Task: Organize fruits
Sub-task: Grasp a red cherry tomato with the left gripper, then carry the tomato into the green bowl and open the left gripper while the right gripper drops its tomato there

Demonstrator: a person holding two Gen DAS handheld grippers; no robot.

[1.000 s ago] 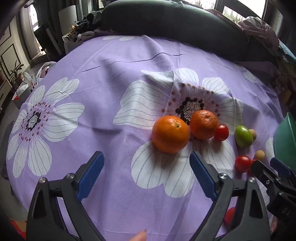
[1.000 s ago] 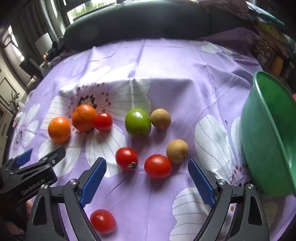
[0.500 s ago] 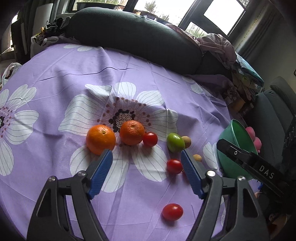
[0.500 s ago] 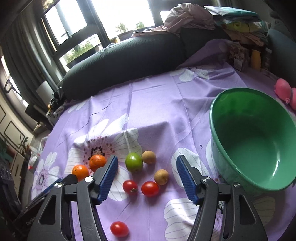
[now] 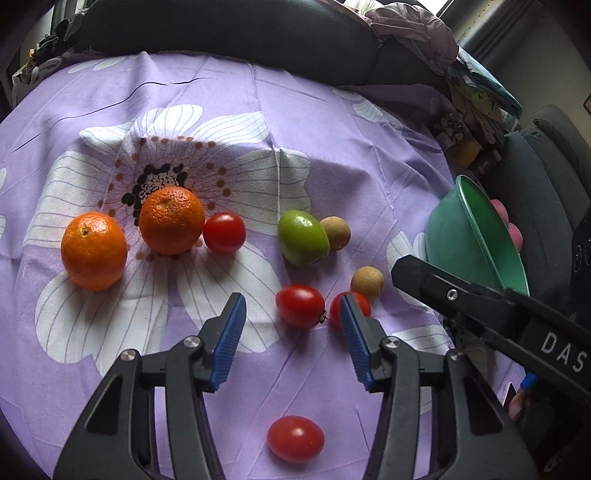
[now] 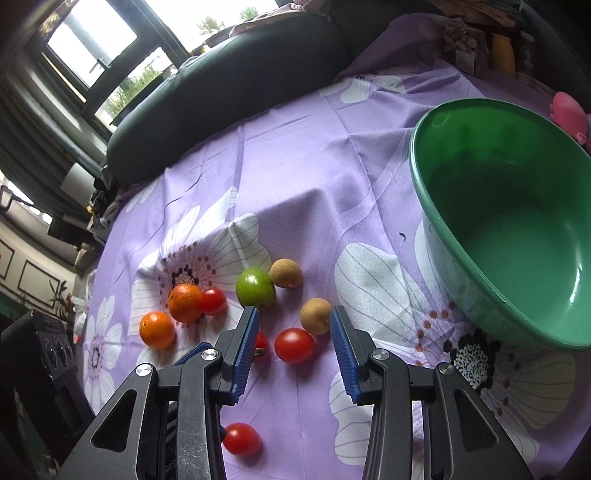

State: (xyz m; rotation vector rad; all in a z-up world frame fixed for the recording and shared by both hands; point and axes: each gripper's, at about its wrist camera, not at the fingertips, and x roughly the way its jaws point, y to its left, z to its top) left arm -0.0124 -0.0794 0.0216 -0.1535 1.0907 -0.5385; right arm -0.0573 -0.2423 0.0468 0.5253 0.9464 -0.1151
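Note:
Fruit lies on a purple flowered cloth point(image 5: 314, 122). In the left wrist view I see two oranges point(image 5: 94, 250) point(image 5: 171, 220), a green fruit point(image 5: 303, 237), two tan round fruits point(image 5: 335, 232) point(image 5: 366, 282) and several red tomatoes, one point(image 5: 300, 305) just ahead of my open, empty left gripper point(image 5: 293, 321) and one point(image 5: 295, 438) below it. My right gripper point(image 6: 293, 328) is open and empty above a tomato point(image 6: 294, 345), near a tan fruit point(image 6: 315, 315). The empty green bowl point(image 6: 554, 332) stands to its right, also at the right of the left wrist view point(image 5: 448, 236).
A dark sofa back point(image 5: 221, 33) runs behind the table. Clothes and clutter point(image 5: 461, 107) pile at the back right. A pink toy point(image 6: 569, 114) lies beyond the bowl. The right gripper's arm point(image 5: 491, 314) crosses the right of the left wrist view.
Both grippers have moved closer to the fruit and lower. The left now points at the tomatoes rather than the oranges. Both jaws stand narrower than before.

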